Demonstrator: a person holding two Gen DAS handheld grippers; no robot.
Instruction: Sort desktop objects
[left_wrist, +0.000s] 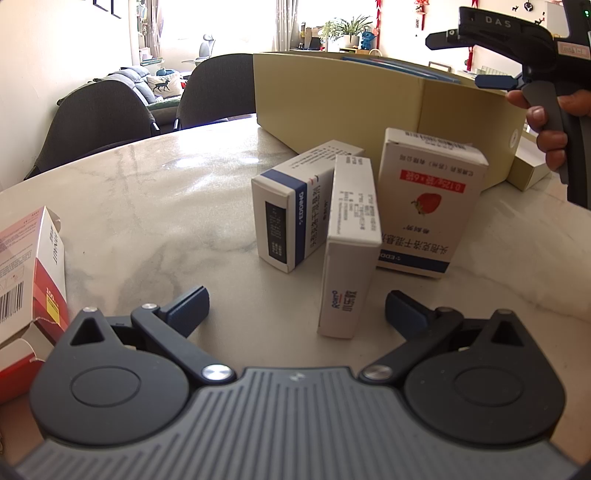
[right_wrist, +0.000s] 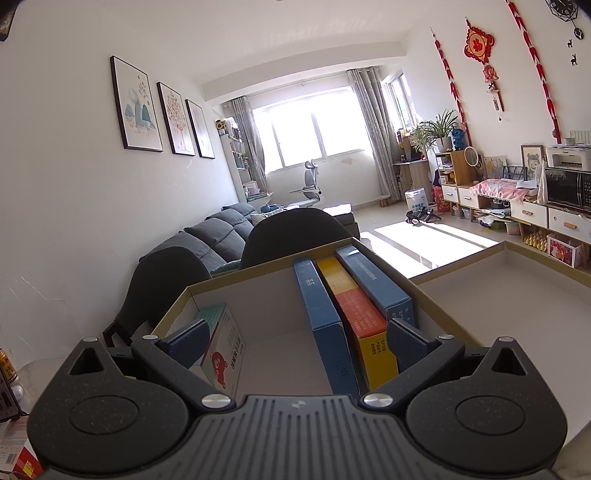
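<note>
Three medicine boxes stand clustered on the marble tabletop (left_wrist: 147, 206): a narrow white box (left_wrist: 349, 251) nearest, a blue-banded box (left_wrist: 295, 210) just behind to its left, and a strawberry-printed box (left_wrist: 428, 206) to its right, apparently leaning back towards the cardboard sorting box (left_wrist: 332, 99) behind it. The left claw (left_wrist: 297, 308) sits low in front of them, spread wide and holding nothing, its fingers straddling the narrow box's near end, probably lined up to take it next. A torn red-and-white carton (left_wrist: 33, 273) lies at the left edge.

The right claw (right_wrist: 298, 345) hovers over the sorting box's open compartment, also wide apart and empty. Inside, two blue boxes (right_wrist: 325, 325) and an orange-yellow one (right_wrist: 364, 328) stand on edge side by side, packed to save room; a bear-printed box (right_wrist: 225, 347) rests in the near left corner.
</note>
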